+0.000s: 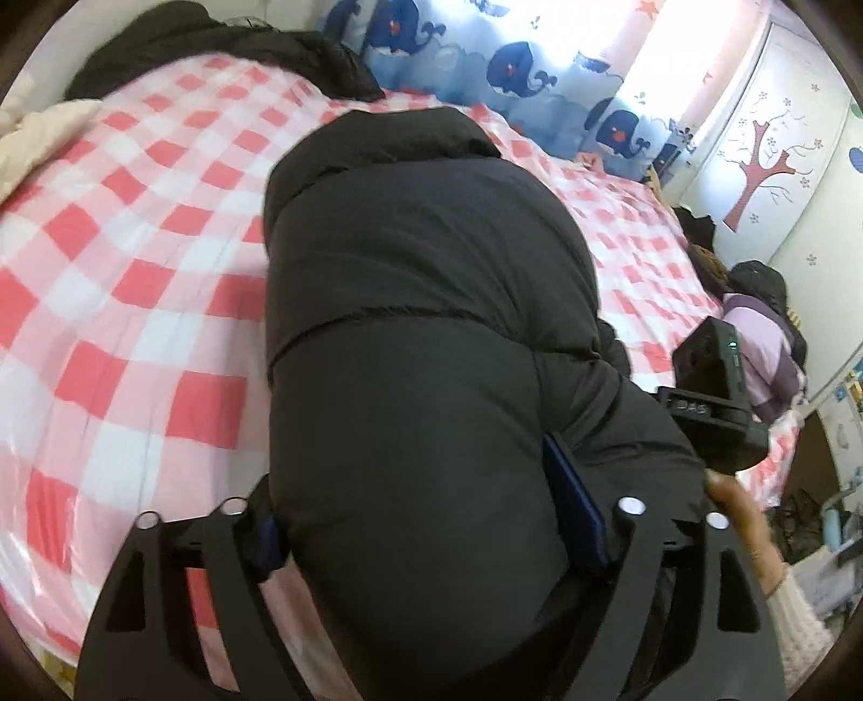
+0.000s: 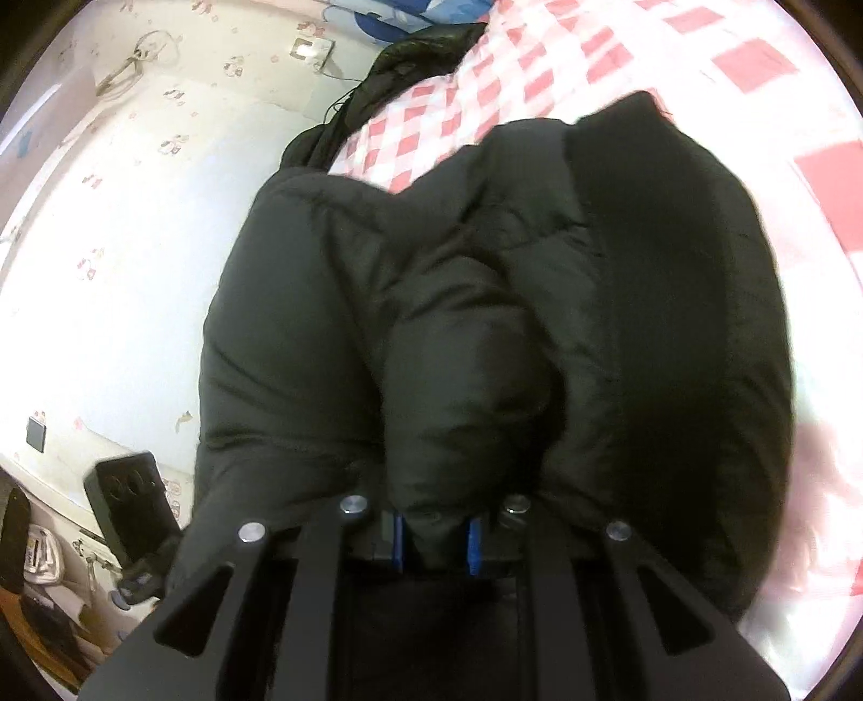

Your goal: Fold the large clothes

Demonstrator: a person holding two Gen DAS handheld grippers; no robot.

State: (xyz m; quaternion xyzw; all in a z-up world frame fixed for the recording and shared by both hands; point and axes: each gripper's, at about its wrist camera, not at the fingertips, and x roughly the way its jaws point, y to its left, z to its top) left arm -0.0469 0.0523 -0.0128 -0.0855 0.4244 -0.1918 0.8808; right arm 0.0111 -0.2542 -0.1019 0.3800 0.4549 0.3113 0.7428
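A black puffer jacket [image 1: 420,302] lies in a long bundle on the pink-and-white checked bed [image 1: 135,259]. My left gripper [image 1: 426,517] has its blue pads set wide, with a thick fold of the jacket bulging between them. The right gripper's black body [image 1: 717,399] shows at the jacket's right side. In the right wrist view the jacket [image 2: 485,302] fills the middle, lifted off the checked bed [image 2: 701,70]. My right gripper [image 2: 436,544] is shut on a puffy fold of it, blue pads close together.
A second dark garment [image 1: 216,48] lies at the bed's far edge. A whale-print curtain [image 1: 512,59] and a tree-decal wardrobe [image 1: 766,156] stand beyond. A purple and dark clothes pile [image 1: 766,334] sits at the right. A wall [image 2: 135,242] and cluttered shelf [image 2: 48,544] lie left.
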